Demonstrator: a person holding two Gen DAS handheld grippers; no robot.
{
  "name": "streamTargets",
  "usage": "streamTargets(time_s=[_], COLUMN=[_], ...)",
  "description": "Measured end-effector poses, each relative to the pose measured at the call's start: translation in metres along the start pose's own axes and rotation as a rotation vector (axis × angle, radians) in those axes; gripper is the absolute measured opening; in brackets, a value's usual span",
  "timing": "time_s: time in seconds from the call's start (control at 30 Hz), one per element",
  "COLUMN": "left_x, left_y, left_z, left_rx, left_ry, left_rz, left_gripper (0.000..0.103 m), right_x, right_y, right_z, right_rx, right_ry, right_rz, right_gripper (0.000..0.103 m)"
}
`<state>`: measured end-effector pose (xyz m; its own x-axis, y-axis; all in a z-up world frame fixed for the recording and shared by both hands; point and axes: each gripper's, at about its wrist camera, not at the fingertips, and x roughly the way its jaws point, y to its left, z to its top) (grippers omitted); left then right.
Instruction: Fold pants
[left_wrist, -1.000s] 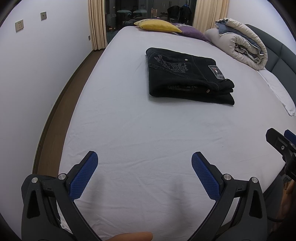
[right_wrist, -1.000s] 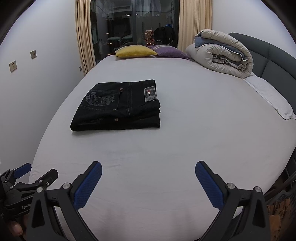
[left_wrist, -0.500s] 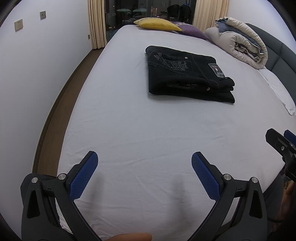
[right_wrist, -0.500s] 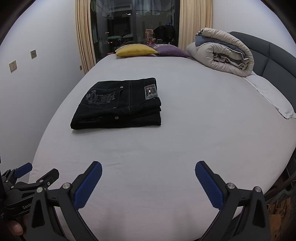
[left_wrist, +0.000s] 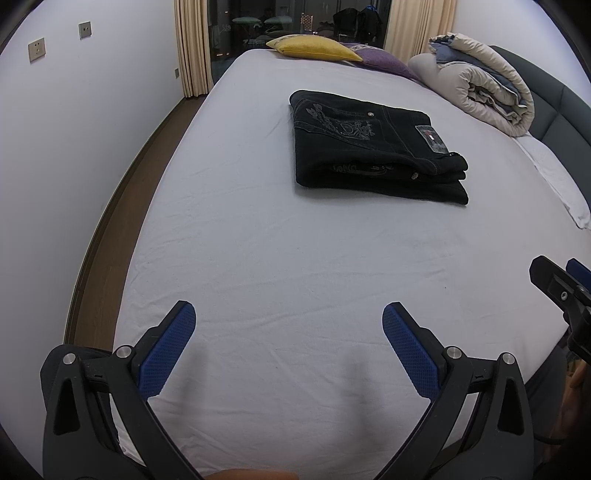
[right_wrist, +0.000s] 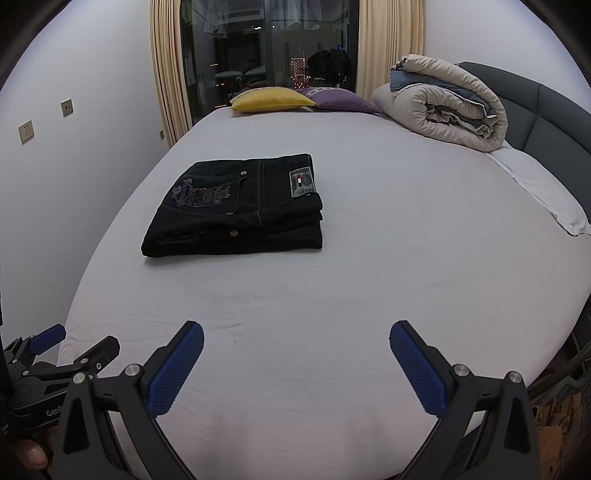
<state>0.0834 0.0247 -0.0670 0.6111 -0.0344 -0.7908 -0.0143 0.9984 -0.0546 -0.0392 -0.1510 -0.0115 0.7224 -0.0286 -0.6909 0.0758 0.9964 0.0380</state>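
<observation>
Since a moment ago nothing has shifted: the folded black pants (right_wrist: 236, 210) lie mid-bed (right_wrist: 369, 277), long axis crosswise, waistband patch to my right. My left gripper (left_wrist: 288, 325) and right gripper (right_wrist: 295, 343) hover well short, both spread wide, empty.

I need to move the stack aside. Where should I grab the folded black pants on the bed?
Probably take the folded black pants by the near long edge, where the stacked layers face both cameras. Bring the right gripper, jaws open, in low along the sheet so one finger slides under the bottom layer and one rests on top.
</observation>
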Motion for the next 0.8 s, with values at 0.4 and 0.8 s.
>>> streamTargets(time_s=[0.4, 0.8], left_x=[0.0022, 0.0022], left_y=[0.0004, 0.0006], left_z=[-0.0006, -0.0012], left_rx=[0.006, 0.012], left_ry=[0.007, 0.011], left_rz=[-0.001, -0.002], left_gripper=[0.103, 0.103], right_x=[0.0005, 0.0003], right_y=[0.0003, -0.0005], right_z=[-0.0011, -0.0008], right_rx=[0.001, 0.000], right_ry=[0.002, 0.002], right_rz=[0.002, 0.003], right_gripper=[0.103, 0.103])
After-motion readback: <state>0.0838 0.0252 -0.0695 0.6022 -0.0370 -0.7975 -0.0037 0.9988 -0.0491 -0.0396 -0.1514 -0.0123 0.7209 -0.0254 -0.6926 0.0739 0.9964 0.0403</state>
